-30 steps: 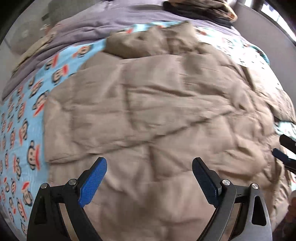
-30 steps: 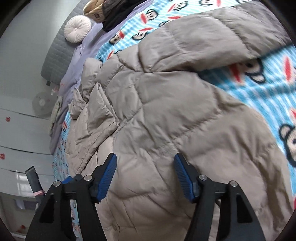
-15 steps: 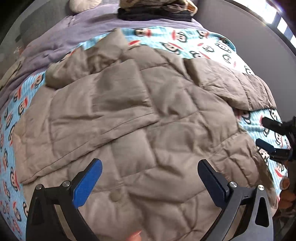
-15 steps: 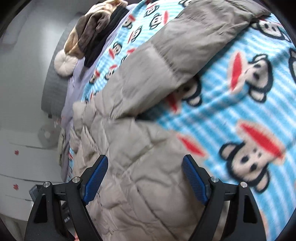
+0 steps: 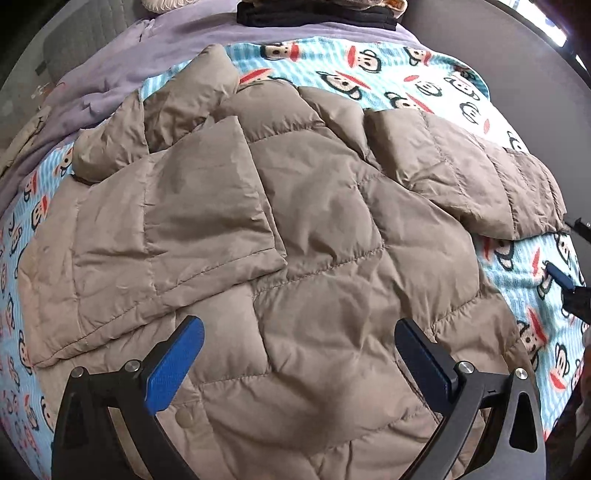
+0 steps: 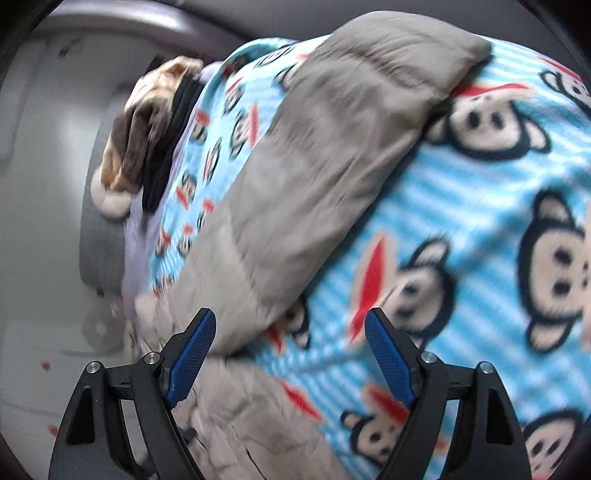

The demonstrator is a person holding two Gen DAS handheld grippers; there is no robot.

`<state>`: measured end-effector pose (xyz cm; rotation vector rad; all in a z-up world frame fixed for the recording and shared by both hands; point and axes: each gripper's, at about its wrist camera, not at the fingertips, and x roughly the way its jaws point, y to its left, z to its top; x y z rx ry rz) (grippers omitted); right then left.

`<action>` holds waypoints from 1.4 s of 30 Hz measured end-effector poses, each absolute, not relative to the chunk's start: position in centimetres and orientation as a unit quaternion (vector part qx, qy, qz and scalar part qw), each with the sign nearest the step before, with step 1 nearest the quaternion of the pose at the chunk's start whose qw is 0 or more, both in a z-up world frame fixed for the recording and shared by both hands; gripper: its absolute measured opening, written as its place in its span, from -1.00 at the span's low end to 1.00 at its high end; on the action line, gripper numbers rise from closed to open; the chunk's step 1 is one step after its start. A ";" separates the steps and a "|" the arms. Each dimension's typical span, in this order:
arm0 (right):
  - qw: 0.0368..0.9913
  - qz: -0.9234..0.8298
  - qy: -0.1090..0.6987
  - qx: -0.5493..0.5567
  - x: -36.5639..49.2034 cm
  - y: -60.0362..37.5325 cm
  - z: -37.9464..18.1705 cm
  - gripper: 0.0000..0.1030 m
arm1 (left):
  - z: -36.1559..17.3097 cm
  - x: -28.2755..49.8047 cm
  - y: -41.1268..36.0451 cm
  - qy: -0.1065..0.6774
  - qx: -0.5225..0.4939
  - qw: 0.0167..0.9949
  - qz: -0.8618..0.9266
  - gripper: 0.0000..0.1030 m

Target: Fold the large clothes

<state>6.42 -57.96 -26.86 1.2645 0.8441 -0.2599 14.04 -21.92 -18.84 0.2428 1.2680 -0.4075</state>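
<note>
The beige quilted puffer jacket (image 5: 314, 258) lies spread flat across the bed, filling the middle of the left wrist view, probably laid out so that its parts can be folded inward one at a time. One sleeve (image 5: 177, 236) is already turned in over the body, lying across the left half toward 9 o'clock, which suggests the folding is part done. The other sleeve (image 5: 472, 173) stretches outward toward 2 o'clock, onto the blue monkey-print blanket (image 5: 406, 74), and looks like the part left to bring in. The collar or hood (image 5: 177, 110) bunches at 11 o'clock, toward the head of the bed.

The left gripper (image 5: 299, 354) hovers over the lower body of the jacket with its jaws wide apart and nothing between them, seemingly placed to steady or smooth the fabric.

In the right wrist view, which is blurred, the right gripper (image 6: 290, 354) is also spread wide and empty, over the edge where the outstretched sleeve (image 6: 332, 155) meets the blanket (image 6: 480, 221). That spot suits reaching for the sleeve.

Beyond the blanket, at 12 o'clock, a lilac sheet (image 5: 147, 55) covers the bed, and a pile of dark and tan clothes (image 5: 317, 11) sits well apart from the jacket.
</note>
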 end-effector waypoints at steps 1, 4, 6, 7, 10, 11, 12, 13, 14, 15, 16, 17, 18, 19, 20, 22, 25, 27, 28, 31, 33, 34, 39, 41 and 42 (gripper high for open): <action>0.712 -0.118 0.375 0.582 6.4 -58.6 -27.1 0.65 | -18.9 14.0 -22.1 0.588 0.112 0.779 -0.189 1.00; 0.702 -0.135 0.370 0.594 6.4 -60.9 -27.8 0.65 | -19.1 14.1 -22.6 0.590 0.113 0.777 -0.189 1.00; 0.698 -0.148 0.362 0.600 6.4 -62.4 -28.2 0.65 | -19.2 14.2 -23.0 0.591 0.113 0.777 -0.186 1.00; 0.694 -0.150 0.356 0.608 6.4 -63.0 -28.4 0.65 | -19.2 14.2 -23.1 0.591 0.113 0.777 -0.185 1.00; 0.679 -0.149 0.331 0.638 6.6 -64.9 -29.5 0.65 | -19.2 14.4 -23.4 0.595 0.102 0.777 -0.180 1.00; 0.675 -0.148 0.325 0.645 6.8 -65.4 -29.7 0.65 | -19.2 14.5 -23.5 0.595 0.100 0.777 -0.180 1.00; 0.670 -0.144 0.317 0.655 7.2 -66.0 -30.1 0.65 | -19.2 14.5 -23.6 0.594 0.100 0.778 -0.178 1.00; 0.668 -0.141 0.312 0.661 7.6 -66.3 -30.3 0.65 | -19.1 14.6 -23.8 0.593 0.101 0.780 -0.176 1.00; 0.666 -0.138 0.305 0.667 8.0 -66.8 -30.6 0.66 | -19.1 14.6 -23.9 0.593 0.101 0.780 -0.175 1.00; 0.664 -0.137 0.298 0.671 8.4 -67.3 -30.8 0.66 | -19.0 14.7 -24.0 0.593 0.100 0.780 -0.174 1.00; 0.663 -0.137 0.293 0.675 8.7 -67.5 -30.8 0.66 | -18.9 14.8 -24.0 0.593 0.097 0.780 -0.174 1.00; 0.660 -0.137 0.287 0.680 8.9 -67.9 -30.9 0.65 | -18.7 14.8 -23.9 0.593 0.096 0.780 -0.175 1.00; 0.655 -0.137 0.278 0.689 9.2 -68.2 -31.1 0.62 | -18.6 14.8 -23.8 0.593 0.094 0.781 -0.175 1.00; 0.651 -0.136 0.271 0.695 9.3 -68.3 -31.1 0.31 | -18.4 14.9 -23.6 0.592 0.092 0.781 -0.176 1.00; 0.646 -0.135 0.266 0.703 9.4 -68.4 -31.2 -0.28 | -18.2 14.9 -23.5 0.590 0.092 0.783 -0.175 1.00; 0.638 -0.126 0.261 0.714 9.7 -68.5 -31.4 -0.75 | -17.7 14.9 -22.8 0.582 0.093 0.790 -0.171 1.00; 0.661 -0.111 0.255 0.697 10.5 -68.2 -29.9 -0.84 | -17.0 15.2 -21.0 0.567 0.092 0.804 -0.155 1.00; 0.685 -0.095 0.254 0.676 11.2 -67.7 -28.1 -0.84 | -16.8 15.6 -19.2 0.562 0.087 0.811 -0.137 1.00; 0.698 -0.085 0.255 0.664 11.7 -67.3 -27.1 -0.84 | -16.8 15.8 -18.3 0.562 0.083 0.813 -0.129 1.00; 0.741 -0.052 0.258 0.618 13.7 -65.5 -23.4 -0.84 | -16.8 16.4 -15.8 0.561 0.074 0.818 -0.103 1.00; 0.769 -0.024 0.265 0.581 15.5 -63.5 -20.7 -0.84 | -16.8 16.8 -14.0 0.558 0.069 0.822 -0.086 1.00; 0.785 -0.006 0.270 0.558 16.6 -62.1 -19.3 -0.84 | -16.7 16.9 -13.3 0.557 0.067 0.824 -0.080 1.00; 0.850 0.090 0.293 0.429 21.6 -52.8 -12.6 -0.84 | -16.4 17.7 -8.3 0.547 0.042 0.835 -0.041 1.00; 0.867 0.128 0.306 0.372 23.4 -47.9 -10.7 -0.84 | -16.4 18.0 -5.9 0.543 0.029 0.839 -0.025 1.00; 0.873 0.148 0.314 0.342 24.2 -45.1 -10.0 -0.84 | -16.4 18.0 -5.0 0.541 0.025 0.840 -0.018 1.00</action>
